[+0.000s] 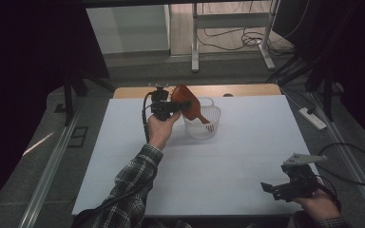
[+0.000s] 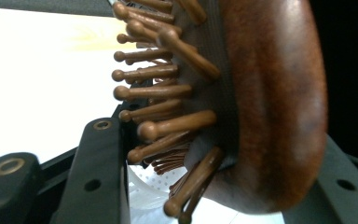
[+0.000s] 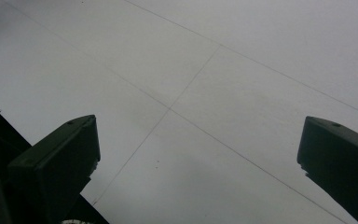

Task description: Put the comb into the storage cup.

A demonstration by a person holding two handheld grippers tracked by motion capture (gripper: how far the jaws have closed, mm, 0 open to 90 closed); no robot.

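A brown wooden hairbrush (image 1: 186, 105) is held tilted over a white mesh basket (image 1: 208, 127), its handle reaching down into the basket. My left gripper (image 1: 180, 105) is shut on the brush head. In the left gripper view the brush (image 2: 265, 102) sits between the black jaws, its round-tipped bristles facing the left jaw. My right gripper (image 1: 269, 189) rests low at the table's near right corner. Its jaws stand wide apart over bare white table (image 3: 205, 84) with nothing between them.
The white table (image 1: 204, 166) has a wooden strip along its far edge. The basket stands near the far middle. Beyond the table are metal desk legs (image 1: 195, 42) and cables on the floor; a power strip (image 1: 312, 118) lies at the right.
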